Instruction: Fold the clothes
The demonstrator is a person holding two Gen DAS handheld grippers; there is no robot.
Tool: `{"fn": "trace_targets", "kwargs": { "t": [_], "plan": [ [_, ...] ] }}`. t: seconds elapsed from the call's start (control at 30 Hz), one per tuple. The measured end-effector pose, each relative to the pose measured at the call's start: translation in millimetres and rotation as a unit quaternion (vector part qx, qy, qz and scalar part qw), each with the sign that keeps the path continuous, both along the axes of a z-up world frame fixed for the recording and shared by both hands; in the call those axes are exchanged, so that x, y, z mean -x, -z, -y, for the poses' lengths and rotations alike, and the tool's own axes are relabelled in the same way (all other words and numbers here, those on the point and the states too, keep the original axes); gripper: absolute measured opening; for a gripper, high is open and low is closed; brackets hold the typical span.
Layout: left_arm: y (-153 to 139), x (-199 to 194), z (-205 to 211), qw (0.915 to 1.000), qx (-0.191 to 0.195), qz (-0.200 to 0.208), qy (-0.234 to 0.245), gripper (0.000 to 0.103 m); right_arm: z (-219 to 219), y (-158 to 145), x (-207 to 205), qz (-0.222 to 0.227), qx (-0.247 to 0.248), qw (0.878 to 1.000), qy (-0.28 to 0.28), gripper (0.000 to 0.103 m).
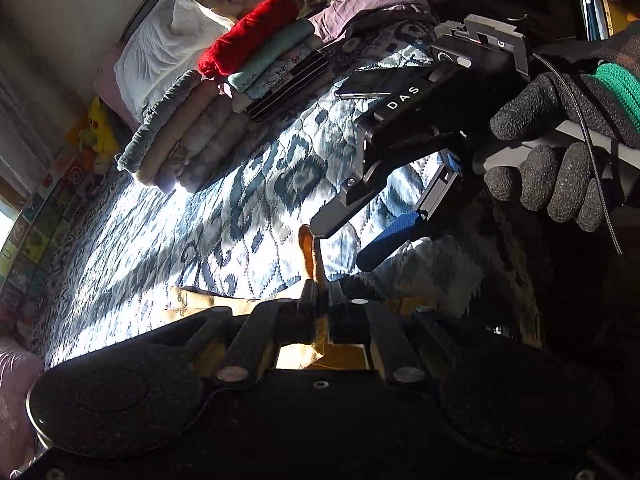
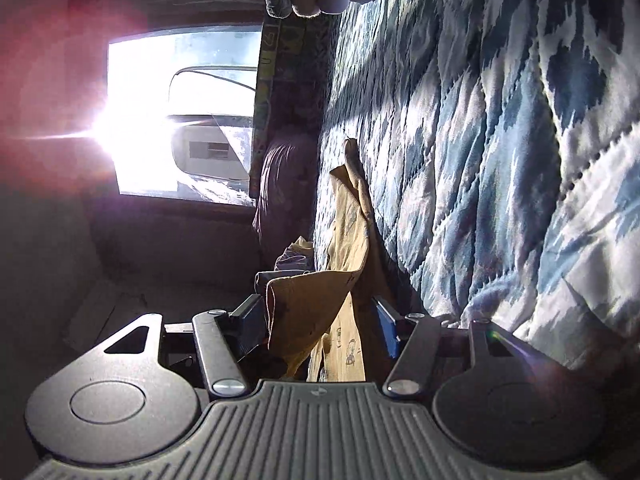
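Here the blue patterned quilt (image 1: 208,200) fills the scene, with a row of folded clothes (image 1: 224,100) at its far left. A mustard garment (image 2: 344,240) hangs near, above the quilt. The left gripper (image 1: 320,292) pinches its edge; the right gripper (image 2: 320,324) stands spread, cloth between its fingers. Judging by this, a fold is beginning; next, the right must close on the cloth.

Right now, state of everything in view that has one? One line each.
Left gripper: shut on tan garment.
Right gripper: open, tan garment between its fingers.
Tan garment: unfolded, draped, one end pinched and lifted.
Stack of clothes: folded, lined up on the quilt.
Red knit: folded, lying on a second stack behind.
Quilt: spread flat, sunlit.
Gloved hand: gripping the right gripper's handle.
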State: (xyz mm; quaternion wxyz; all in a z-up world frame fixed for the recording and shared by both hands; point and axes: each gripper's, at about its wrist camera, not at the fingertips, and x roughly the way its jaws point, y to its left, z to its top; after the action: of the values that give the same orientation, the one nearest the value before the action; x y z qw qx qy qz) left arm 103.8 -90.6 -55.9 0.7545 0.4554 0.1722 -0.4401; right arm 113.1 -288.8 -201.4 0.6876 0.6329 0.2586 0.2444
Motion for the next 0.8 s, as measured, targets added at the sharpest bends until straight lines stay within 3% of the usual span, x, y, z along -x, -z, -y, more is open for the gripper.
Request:
{"fn": "trace_targets", "kwargs": {
  "t": [0.17, 0.27, 0.4, 0.43, 0.57, 0.8],
  "plan": [
    [22, 15, -6, 0.9970, -0.062, 0.021, 0.042, 0.002, -4, 4, -5, -0.006, -0.016, 1.000, -0.004, 0.058],
    [29, 19, -10, 0.9966, -0.063, 0.026, 0.046, 0.002, -5, -1, -8, -0.002, 0.021, 1.000, -0.015, 0.052],
    [41, 27, -13, 0.9935, -0.075, 0.060, 0.062, 0.002, -18, -12, -9, 0.000, 0.128, 0.990, -0.053, 0.015],
    [44, 29, -14, 0.9920, -0.080, 0.071, 0.066, 0.002, -22, -14, -8, 0.001, 0.149, 0.987, -0.061, 0.010],
    [61, 32, -17, 0.9861, -0.104, 0.104, 0.078, 0.002, -27, -23, -3, 0.016, 0.190, 0.979, -0.070, 0.009],
    [81, 37, -19, 0.9799, -0.125, 0.125, 0.093, 0.002, -37, -27, 0, 0.022, 0.236, 0.967, -0.089, 0.008]
  ]
}}
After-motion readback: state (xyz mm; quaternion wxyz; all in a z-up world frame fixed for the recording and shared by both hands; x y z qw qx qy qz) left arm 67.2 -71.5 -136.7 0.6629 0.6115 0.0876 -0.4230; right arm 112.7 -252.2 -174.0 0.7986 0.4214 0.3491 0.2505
